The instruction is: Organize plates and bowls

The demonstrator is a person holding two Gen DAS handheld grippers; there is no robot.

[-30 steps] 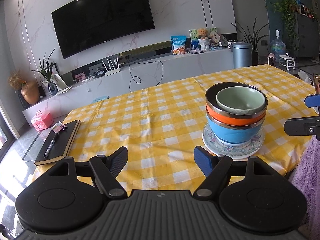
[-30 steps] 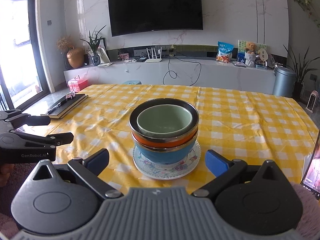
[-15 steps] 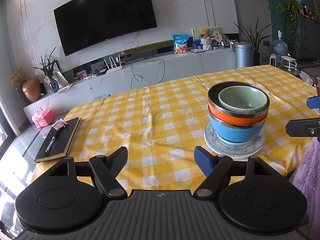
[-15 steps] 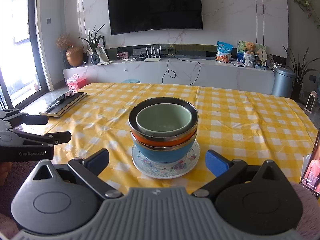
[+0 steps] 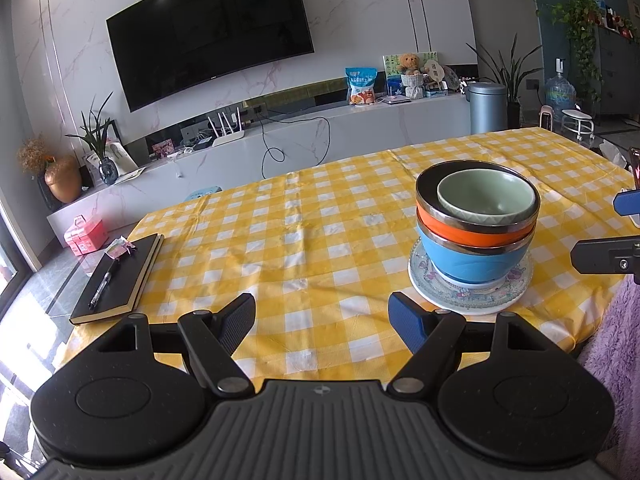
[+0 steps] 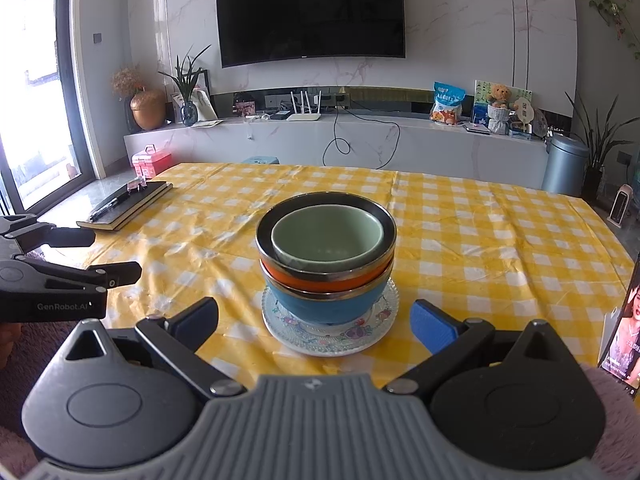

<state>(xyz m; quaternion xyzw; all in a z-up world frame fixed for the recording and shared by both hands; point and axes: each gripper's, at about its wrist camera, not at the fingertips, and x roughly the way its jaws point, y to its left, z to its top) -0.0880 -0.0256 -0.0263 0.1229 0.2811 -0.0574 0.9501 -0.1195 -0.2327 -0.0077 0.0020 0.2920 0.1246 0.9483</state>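
Note:
A stack stands on the yellow checked table: a floral plate (image 6: 304,334) at the bottom, a blue bowl (image 6: 320,304), an orange bowl (image 6: 308,279), and a small green bowl (image 6: 326,236) nested on top. The same stack shows in the left wrist view, with the green bowl (image 5: 486,196) over the plate (image 5: 448,292). My right gripper (image 6: 314,320) is open and empty, just in front of the stack. My left gripper (image 5: 322,316) is open and empty, to the left of the stack above the near table edge. Neither touches the stack.
A black notebook (image 5: 118,280) with a pen lies at the table's left corner. A phone (image 6: 624,340) stands at the right edge. A purple fluffy fabric (image 5: 612,344) lies at the near right. A TV wall and a low cabinet are behind the table.
Both grippers have drifted slightly; the stack sits a touch lower and nearer in the right wrist view. Both jaws stay open and the stack has not moved.

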